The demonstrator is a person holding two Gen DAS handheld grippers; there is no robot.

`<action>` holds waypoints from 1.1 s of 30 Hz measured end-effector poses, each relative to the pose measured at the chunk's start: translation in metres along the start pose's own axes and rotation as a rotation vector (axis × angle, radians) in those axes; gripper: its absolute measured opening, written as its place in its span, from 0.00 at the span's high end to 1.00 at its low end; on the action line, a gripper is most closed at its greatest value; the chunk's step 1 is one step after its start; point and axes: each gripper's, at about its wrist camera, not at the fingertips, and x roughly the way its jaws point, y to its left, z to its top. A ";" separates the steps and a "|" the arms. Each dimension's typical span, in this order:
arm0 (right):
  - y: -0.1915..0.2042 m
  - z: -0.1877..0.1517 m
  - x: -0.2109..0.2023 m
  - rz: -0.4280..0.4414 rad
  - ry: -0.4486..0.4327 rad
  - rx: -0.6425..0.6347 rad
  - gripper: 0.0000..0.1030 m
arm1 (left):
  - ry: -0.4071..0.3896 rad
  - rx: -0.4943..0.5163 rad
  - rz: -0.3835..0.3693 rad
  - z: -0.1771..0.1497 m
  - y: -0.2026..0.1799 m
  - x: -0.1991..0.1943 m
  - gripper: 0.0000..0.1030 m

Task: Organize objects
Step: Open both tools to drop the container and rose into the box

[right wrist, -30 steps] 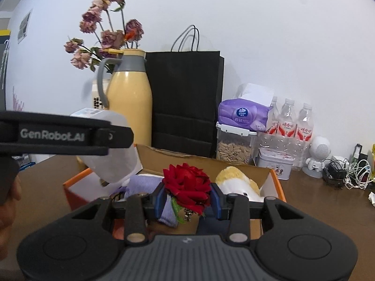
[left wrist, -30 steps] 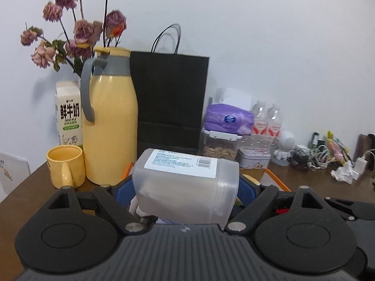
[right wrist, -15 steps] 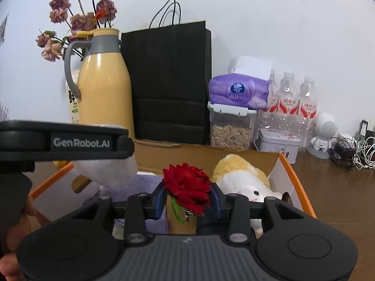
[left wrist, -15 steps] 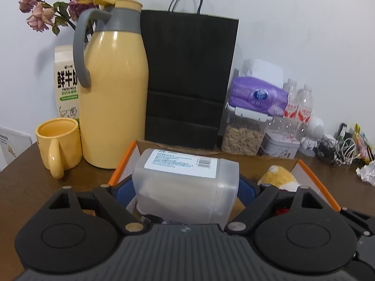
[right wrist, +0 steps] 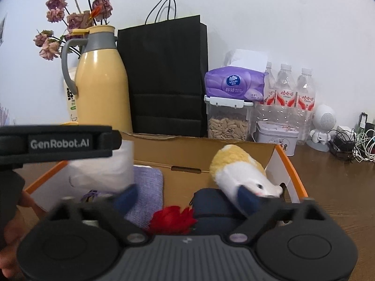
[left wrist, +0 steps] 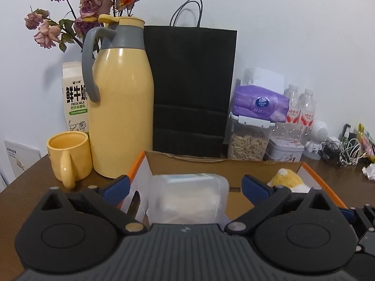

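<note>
Both hands are over the open cardboard box on the table, and the step in hand looks like letting two things go into it. To do it well, I judge each gripper should back straight out along its own line, with its fingers kept wide, so that neither blue pad drags a released thing back over the orange rim.

The left gripper has just been opening, and its fingers now stand wide apart. The translucent plastic container sits low in the middle of the left wrist view, between the two pads with a gap showing on each side. It looks blurred, so it may be dropping into the box.

The right gripper has also just been opening, and its fingers are spread wide. The red flower lies at the bottom centre of the right wrist view, below and between the pads, touching neither. It rests on the box's contents, between a purple cloth to its left and a dark blue bundle to its right. A plush toy lies at centre right, just behind the right pad; keep clear of it.
</note>
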 end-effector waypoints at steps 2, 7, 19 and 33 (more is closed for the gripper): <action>0.000 0.000 -0.001 -0.001 -0.008 -0.003 0.00 | 0.001 -0.001 0.002 0.000 -0.001 0.000 0.00; -0.004 0.001 -0.003 -0.005 -0.013 0.011 0.00 | 0.006 -0.004 0.004 -0.002 -0.002 0.001 0.00; -0.001 0.000 -0.026 -0.028 -0.043 -0.017 0.00 | -0.031 -0.015 -0.028 0.002 0.002 -0.035 0.00; 0.005 -0.041 -0.103 0.000 -0.012 -0.078 0.00 | 0.056 0.030 -0.023 -0.039 0.037 -0.094 0.00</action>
